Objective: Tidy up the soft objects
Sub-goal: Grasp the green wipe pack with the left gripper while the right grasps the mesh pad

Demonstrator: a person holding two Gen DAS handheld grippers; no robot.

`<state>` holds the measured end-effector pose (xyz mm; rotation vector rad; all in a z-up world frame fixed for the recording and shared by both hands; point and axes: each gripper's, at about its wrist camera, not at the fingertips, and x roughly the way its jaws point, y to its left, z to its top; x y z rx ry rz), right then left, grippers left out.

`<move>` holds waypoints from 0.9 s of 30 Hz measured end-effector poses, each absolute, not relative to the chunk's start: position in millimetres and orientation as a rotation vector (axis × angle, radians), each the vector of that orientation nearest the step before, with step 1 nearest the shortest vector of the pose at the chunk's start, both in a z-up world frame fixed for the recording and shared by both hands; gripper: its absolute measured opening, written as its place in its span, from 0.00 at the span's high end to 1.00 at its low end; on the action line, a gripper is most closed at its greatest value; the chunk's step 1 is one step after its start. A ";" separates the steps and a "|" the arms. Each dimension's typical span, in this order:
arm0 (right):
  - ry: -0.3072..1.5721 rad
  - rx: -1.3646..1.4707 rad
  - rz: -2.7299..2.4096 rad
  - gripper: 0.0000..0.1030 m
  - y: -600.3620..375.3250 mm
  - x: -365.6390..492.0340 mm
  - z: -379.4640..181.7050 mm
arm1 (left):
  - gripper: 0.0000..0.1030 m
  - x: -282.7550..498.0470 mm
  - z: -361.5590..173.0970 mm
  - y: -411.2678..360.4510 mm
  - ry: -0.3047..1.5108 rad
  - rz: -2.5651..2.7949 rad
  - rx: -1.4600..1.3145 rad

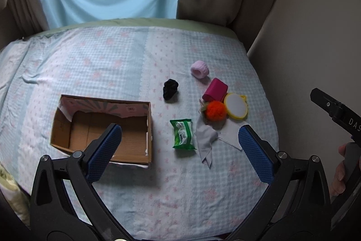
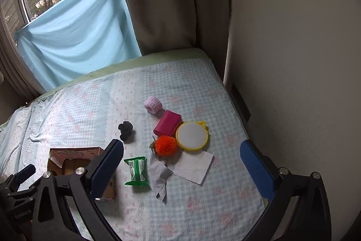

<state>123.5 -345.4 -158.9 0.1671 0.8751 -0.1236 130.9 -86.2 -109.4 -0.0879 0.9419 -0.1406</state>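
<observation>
Checked bedsheet [image 1: 112, 55] covers the surface. Cardboard box [image 1: 101, 128] lies left, its near wall partly hidden behind the left gripper [image 1: 179, 139]. Grey cloth [image 1: 206, 141], green packet [image 1: 183, 133] and orange pompom [image 1: 215, 111] lie between both grippers' wide-spread fingers. Right gripper [image 2: 181, 153] holds nothing.

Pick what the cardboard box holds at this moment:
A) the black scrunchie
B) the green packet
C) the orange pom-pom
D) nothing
D: the cardboard box shows only its bare brown floor, while the green packet, black scrunchie and orange pom-pom all lie on the bedsheet outside it.
</observation>
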 end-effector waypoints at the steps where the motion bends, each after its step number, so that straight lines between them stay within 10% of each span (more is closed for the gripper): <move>1: 0.899 0.170 -0.118 0.00 -352.0 134.5 -172.0 | 0.01 140.1 -123.3 -94.9 0.968 -0.135 -0.090; 27: 1.335 0.292 -0.047 0.00 -403.0 325.1 -454.6 | 0.20 275.2 -419.7 -163.0 1.411 -0.018 -0.042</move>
